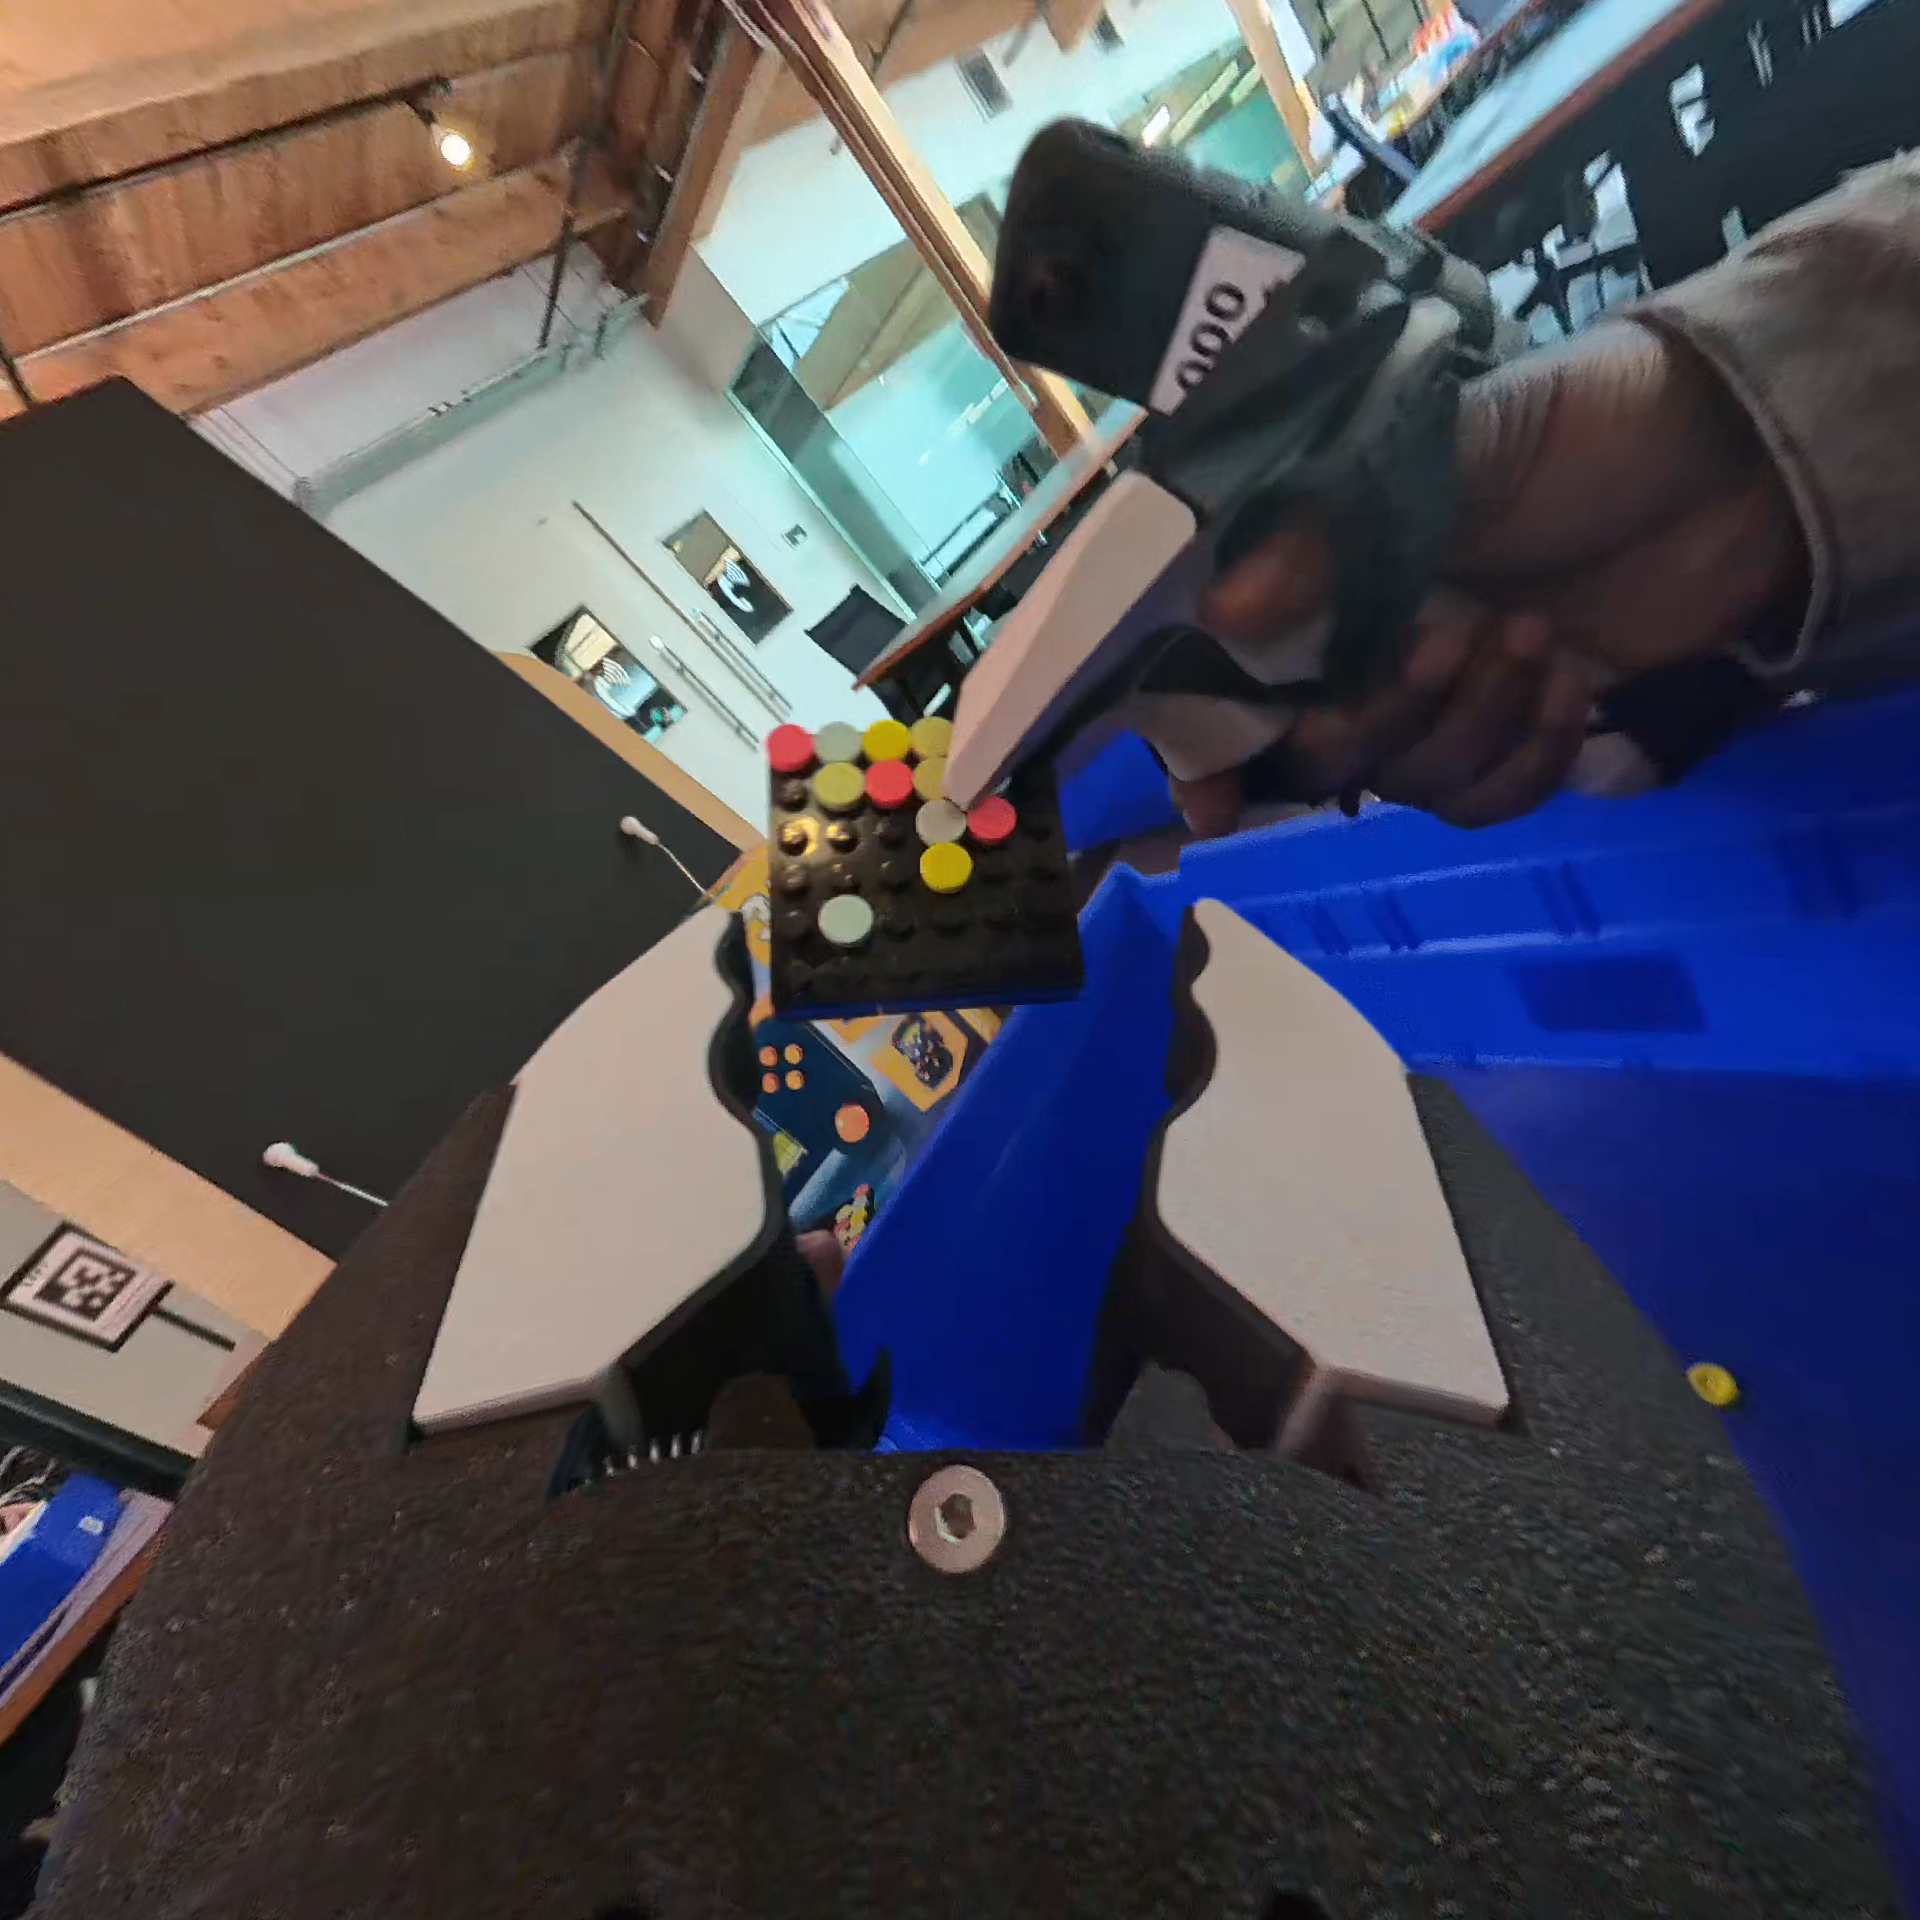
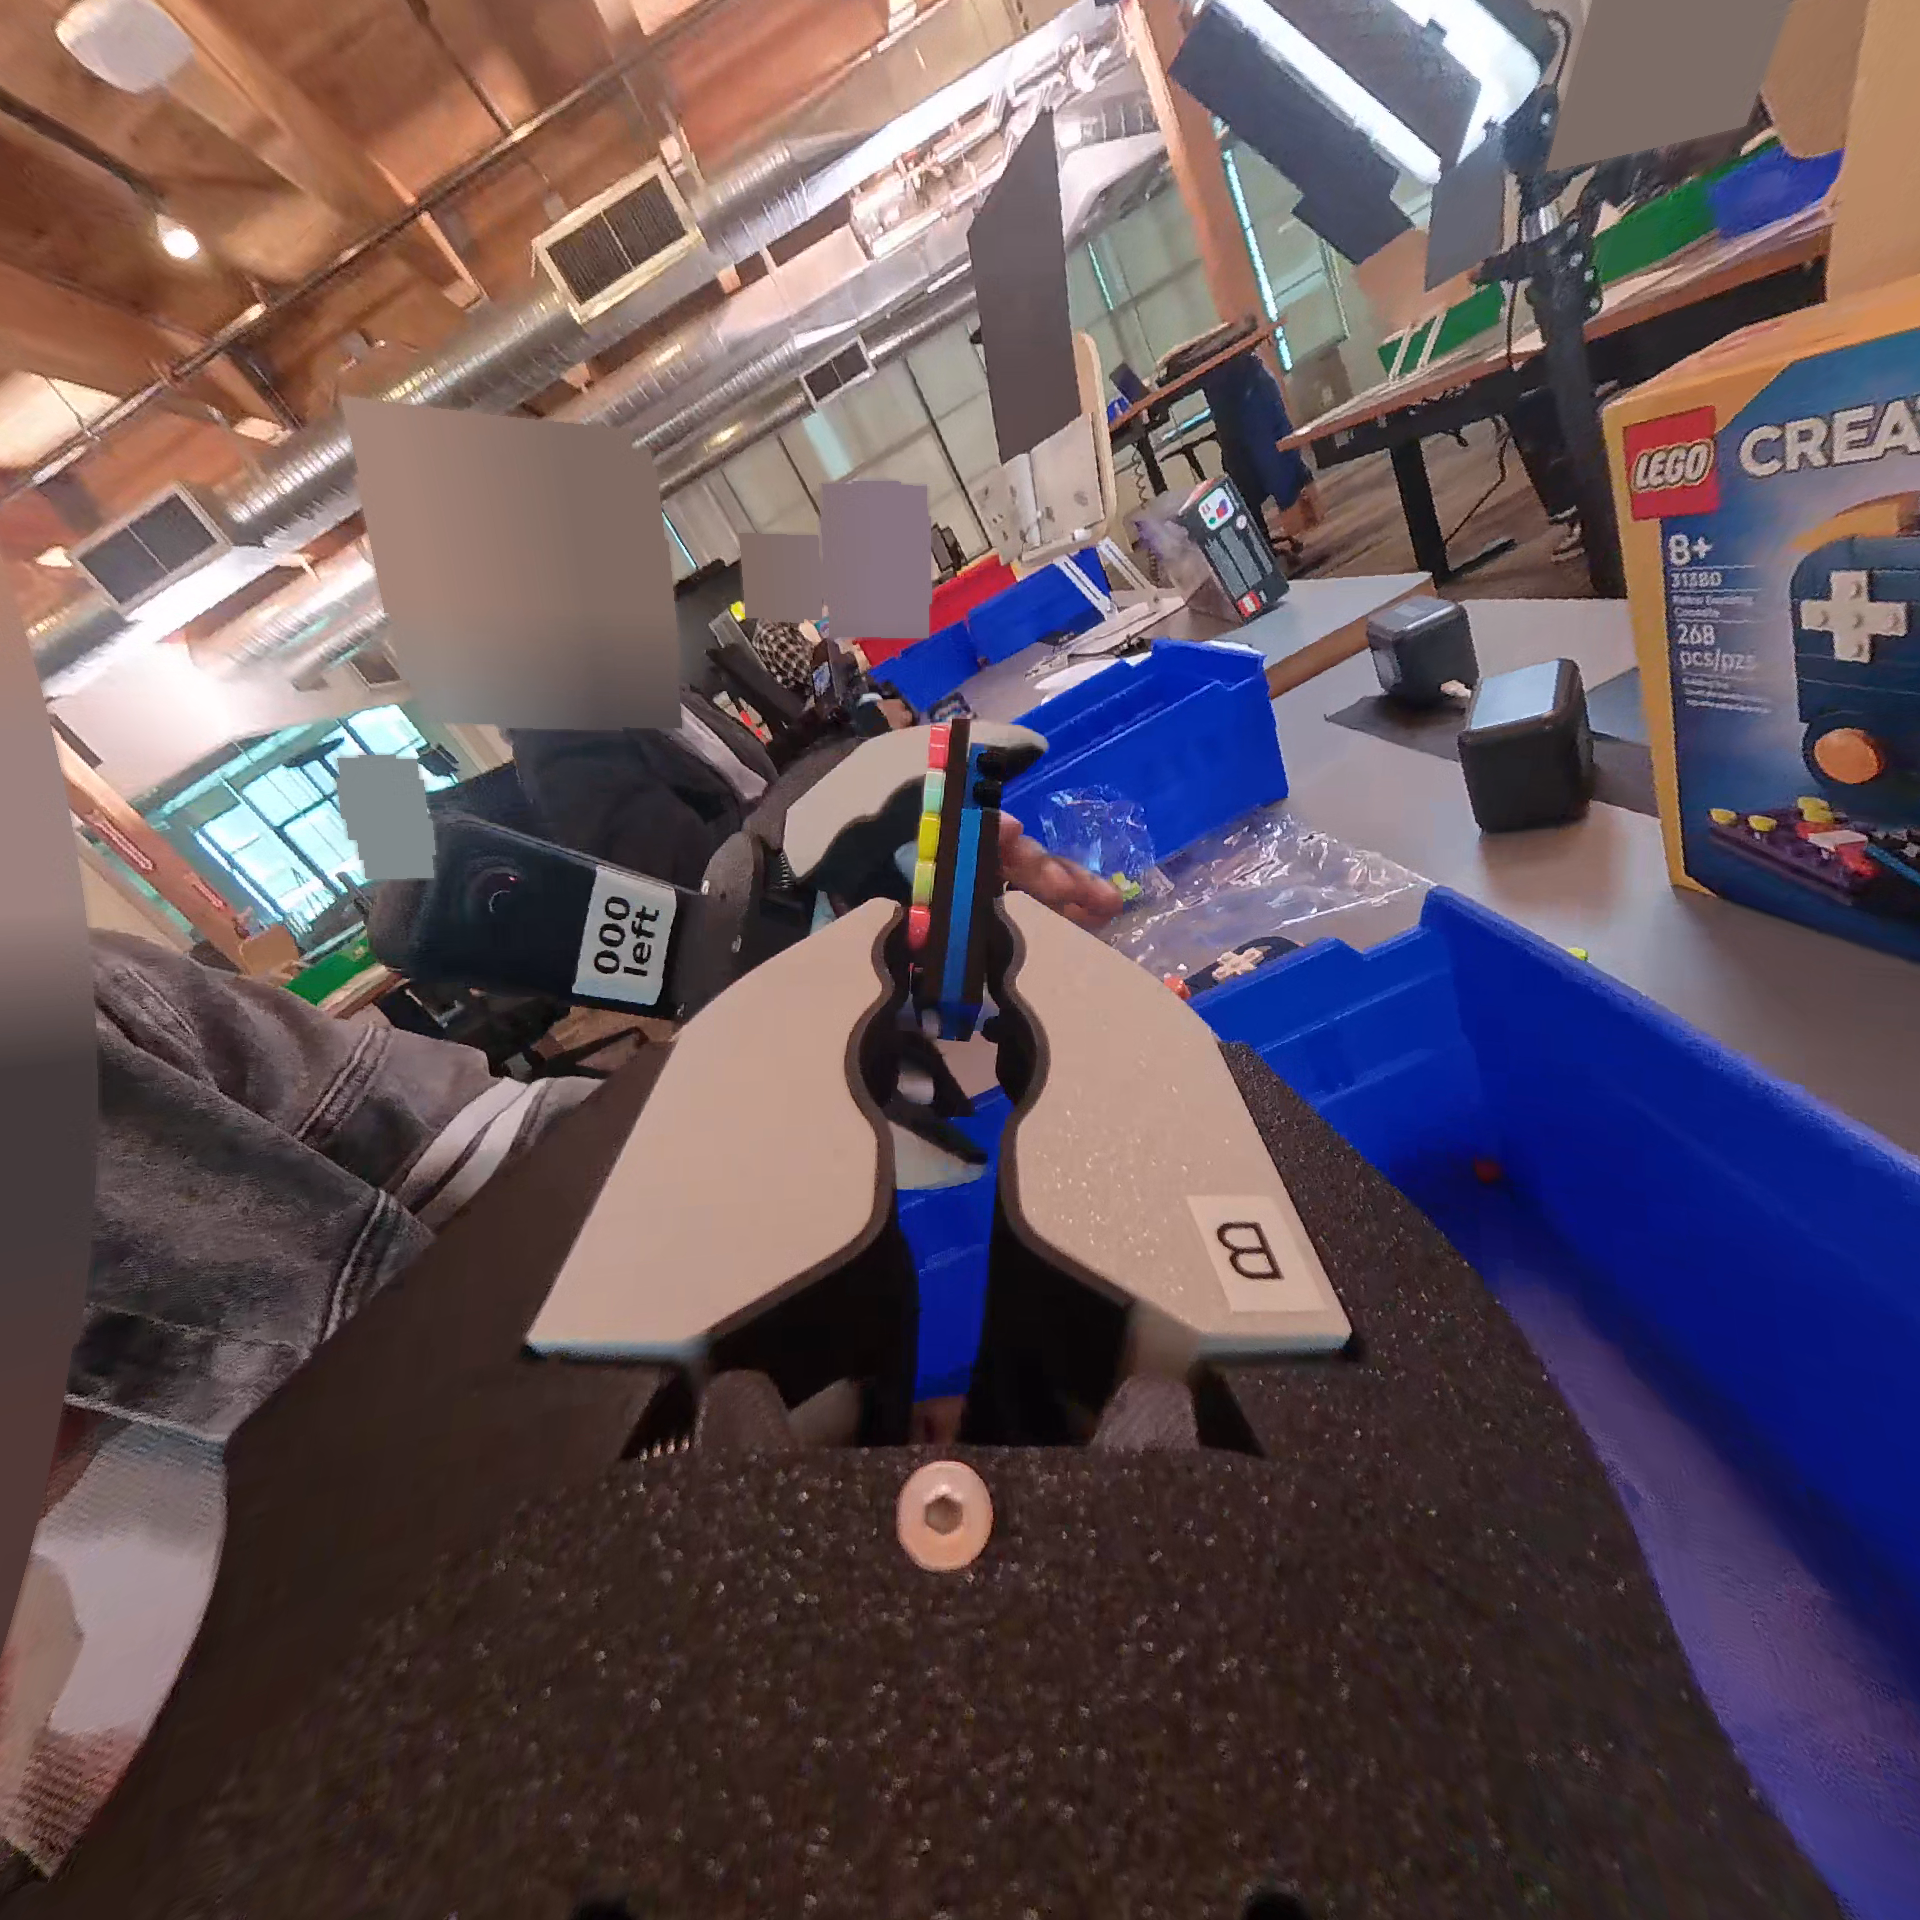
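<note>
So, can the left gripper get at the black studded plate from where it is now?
Probably yes. The left gripper is open, and the black studded plate, held by the right gripper, hangs just beyond its jaws with nothing between. The blue bin stands close alongside.

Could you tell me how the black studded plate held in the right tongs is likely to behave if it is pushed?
The black studded plate looks stiff, thin and probably light. Gripped only at one edge by the right tongs, it might pivot. Its round tiles sit proud and could pop off.
</note>
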`<state>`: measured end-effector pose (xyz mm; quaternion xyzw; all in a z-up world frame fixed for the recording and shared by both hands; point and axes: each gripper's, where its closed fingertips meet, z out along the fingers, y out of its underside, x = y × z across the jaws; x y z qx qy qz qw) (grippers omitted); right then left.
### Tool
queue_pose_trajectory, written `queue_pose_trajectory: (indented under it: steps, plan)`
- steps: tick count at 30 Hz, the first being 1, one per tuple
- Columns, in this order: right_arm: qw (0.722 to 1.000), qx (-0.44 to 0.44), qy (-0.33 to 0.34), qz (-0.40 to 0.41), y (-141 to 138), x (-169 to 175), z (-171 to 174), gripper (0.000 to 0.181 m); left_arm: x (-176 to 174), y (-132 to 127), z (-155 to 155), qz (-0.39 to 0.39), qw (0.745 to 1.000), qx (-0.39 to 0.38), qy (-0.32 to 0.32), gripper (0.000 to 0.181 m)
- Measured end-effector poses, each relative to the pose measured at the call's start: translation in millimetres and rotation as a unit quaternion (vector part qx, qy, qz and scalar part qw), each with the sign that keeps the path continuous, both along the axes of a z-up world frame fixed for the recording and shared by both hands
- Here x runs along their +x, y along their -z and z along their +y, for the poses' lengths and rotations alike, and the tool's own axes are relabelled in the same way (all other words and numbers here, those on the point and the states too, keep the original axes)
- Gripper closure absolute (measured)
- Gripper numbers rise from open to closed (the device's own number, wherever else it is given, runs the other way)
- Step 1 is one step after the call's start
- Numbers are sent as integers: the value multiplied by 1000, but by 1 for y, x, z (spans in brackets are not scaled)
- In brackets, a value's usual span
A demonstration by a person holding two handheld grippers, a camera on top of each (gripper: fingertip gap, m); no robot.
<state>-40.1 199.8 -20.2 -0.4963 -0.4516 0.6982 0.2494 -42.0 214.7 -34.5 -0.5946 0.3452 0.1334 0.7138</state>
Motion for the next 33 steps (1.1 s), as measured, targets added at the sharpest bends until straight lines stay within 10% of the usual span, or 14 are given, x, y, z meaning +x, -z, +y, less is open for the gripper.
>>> queue_pose_trajectory:
  steps: [10,13,21,27,33]
  plan:
    - [997,56,-50,21,-2,7,-14,163,5,-4,-11,-42,998,-28,44,125]
    - [982,173,-53,56,-2,17,-14,122,14,-9,-23,-138,977,-94,135,124]
    - [837,497,25,228,-11,34,-40,129,35,17,-59,-281,831,-367,310,124]
    - [779,600,-47,175,21,30,-67,164,37,28,-65,-267,815,-411,310,124]
    - [737,654,-6,170,24,22,-64,161,29,25,-67,-286,804,-421,308,124]
